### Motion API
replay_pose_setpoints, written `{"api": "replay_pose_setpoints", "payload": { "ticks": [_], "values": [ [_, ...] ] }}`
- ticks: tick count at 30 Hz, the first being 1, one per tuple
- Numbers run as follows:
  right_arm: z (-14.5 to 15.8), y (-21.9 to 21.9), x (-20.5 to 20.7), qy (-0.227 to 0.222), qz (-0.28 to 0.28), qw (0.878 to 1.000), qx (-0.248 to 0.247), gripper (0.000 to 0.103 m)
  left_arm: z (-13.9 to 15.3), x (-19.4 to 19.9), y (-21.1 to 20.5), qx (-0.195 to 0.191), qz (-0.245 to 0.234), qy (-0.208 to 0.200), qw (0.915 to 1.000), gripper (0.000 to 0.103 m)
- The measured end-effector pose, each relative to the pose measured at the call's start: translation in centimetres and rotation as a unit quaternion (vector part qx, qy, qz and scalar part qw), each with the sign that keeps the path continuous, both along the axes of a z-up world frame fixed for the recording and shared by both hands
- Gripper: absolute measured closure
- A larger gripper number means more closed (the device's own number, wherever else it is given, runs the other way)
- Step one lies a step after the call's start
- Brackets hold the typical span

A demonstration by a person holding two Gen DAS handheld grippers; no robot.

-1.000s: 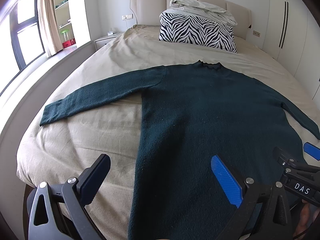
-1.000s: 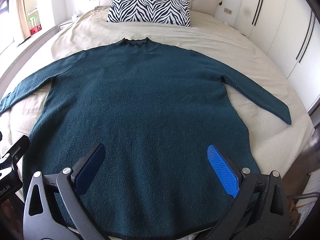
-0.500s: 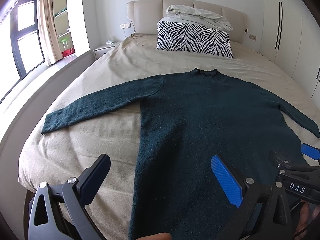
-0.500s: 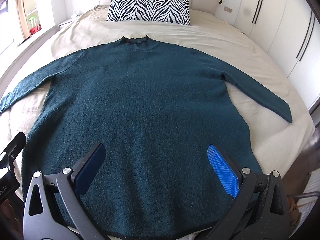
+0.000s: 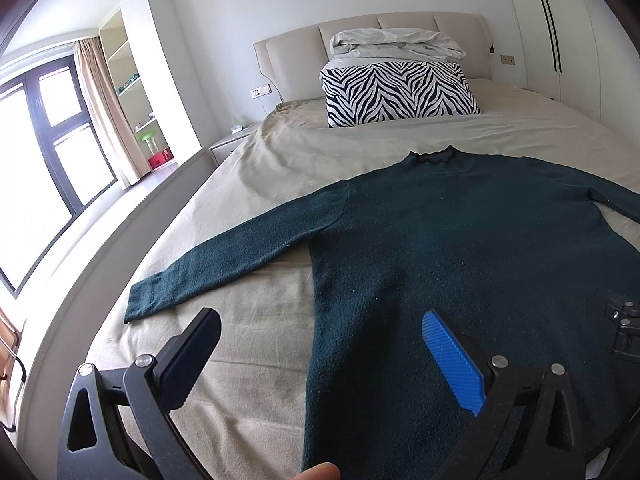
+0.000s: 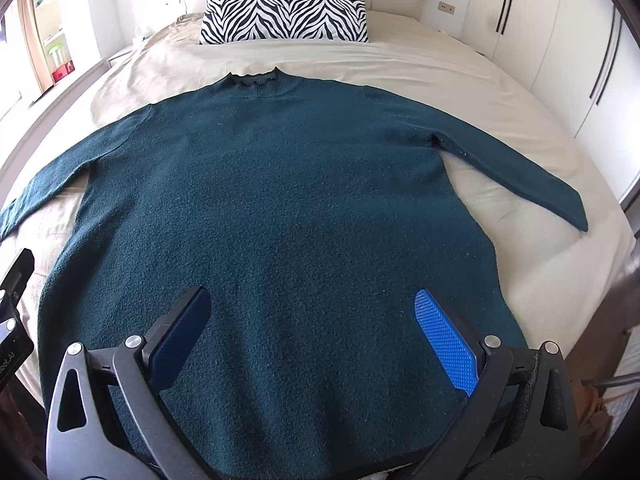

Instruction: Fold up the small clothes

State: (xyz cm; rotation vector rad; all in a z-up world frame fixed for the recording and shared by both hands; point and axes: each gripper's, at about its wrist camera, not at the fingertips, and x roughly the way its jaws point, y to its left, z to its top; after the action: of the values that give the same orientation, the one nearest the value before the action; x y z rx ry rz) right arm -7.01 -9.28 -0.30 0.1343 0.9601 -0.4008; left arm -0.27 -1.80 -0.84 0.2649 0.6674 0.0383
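Lying flat on bed (image 6: 460,76): teal sweater (image 6: 280,200); left tool (image 5: 320,356), right tool (image 6: 312,332) both spread, empty.

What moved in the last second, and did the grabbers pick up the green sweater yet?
Only the left gripper moved: its camera tipped upward and swung a little left, so more wall and window show. The right gripper barely shifted. Nothing was grabbed; both stay open above the sweater, which lies flat on the bed, sleeves spread, as before.
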Motion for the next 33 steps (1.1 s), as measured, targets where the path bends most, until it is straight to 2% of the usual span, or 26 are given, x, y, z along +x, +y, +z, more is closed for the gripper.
{"api": "replay_pose_setpoints", "payload": {
  "ticks": [3, 6, 8, 10, 11, 13, 14, 16, 19, 22, 25, 26, 30, 32, 33],
  "values": [
    [0.2, -2.5, -0.5, -0.017, -0.014, 1.0, 0.019, 0.0, -0.1, 1.6, 0.3, -0.027, 0.0, 0.026, 0.9993, 0.0],
    [0.9, -6.5, -1.5, -0.05, -0.036, 0.997, 0.052, 0.0, -0.4, 3.2, 0.6, -0.07, -0.01, 0.052, 0.9962, 0.0],
    [1.3, -10.4, -2.4, -0.077, -0.066, 0.992, 0.078, 0.0, -0.4, 3.8, 0.7, -0.11, -0.028, 0.043, 0.9926, 0.0],
    [1.3, -15.3, -3.8, -0.11, -0.104, 0.981, 0.122, 0.0, -0.7, 4.7, 0.3, -0.132, -0.038, 0.06, 0.9887, 0.0],
    [1.1, -18.1, -4.6, -0.126, -0.13, 0.972, 0.149, 0.0, -1.1, 5.2, 0.0, -0.13, -0.04, 0.078, 0.9876, 0.0],
    [-0.2, -23.9, -6.6, -0.157, -0.192, 0.946, 0.211, 0.0, -1.9, 6.1, -0.8, -0.132, -0.046, 0.114, 0.9836, 0.0],
    [-1.1, -26.8, -7.7, -0.172, -0.224, 0.929, 0.24, 0.0, -1.9, 6.2, -0.9, -0.141, -0.042, 0.113, 0.9827, 0.0],
    [-2.9, -31.6, -9.7, -0.195, -0.274, 0.898, 0.285, 0.008, -1.5, 6.1, -1.3, -0.146, -0.039, 0.093, 0.9841, 0.0],
    [-5.5, -37.4, -11.6, -0.225, -0.315, 0.858, 0.339, 0.018, -1.1, 6.9, -2.5, -0.148, -0.053, 0.084, 0.984, 0.0],
    [-7.7, -41.9, -12.5, -0.247, -0.35, 0.821, 0.377, 0.024, -1.1, 8.5, -3.2, -0.2, -0.078, 0.106, 0.9709, 0.0],
    [-8.6, -46.1, -12.7, -0.275, -0.374, 0.798, 0.384, 0.024, -1.6, 10.2, -3.9, -0.255, -0.093, 0.132, 0.9532, 0.001],
    [-8.8, -47.4, -12.5, -0.281, -0.377, 0.793, 0.386, 0.024, -1.9, 10.8, -4.1, -0.27, -0.097, 0.139, 0.9479, 0.001],
    [-9.2, -52.6, -11.4, -0.285, -0.392, 0.788, 0.381, 0.025, -3.1, 12.7, -5.5, -0.297, -0.107, 0.162, 0.9348, 0.006],
    [-9.3, -54.7, -10.6, -0.275, -0.394, 0.798, 0.364, 0.035, -3.9, 13.6, -6.2, -0.302, -0.112, 0.174, 0.9306, 0.009],
    [-9.5, -55.8, -10.3, -0.267, -0.396, 0.804, 0.353, 0.044, -4.2, 14.0, -6.5, -0.304, -0.115, 0.18, 0.9283, 0.011]
  ]
}}
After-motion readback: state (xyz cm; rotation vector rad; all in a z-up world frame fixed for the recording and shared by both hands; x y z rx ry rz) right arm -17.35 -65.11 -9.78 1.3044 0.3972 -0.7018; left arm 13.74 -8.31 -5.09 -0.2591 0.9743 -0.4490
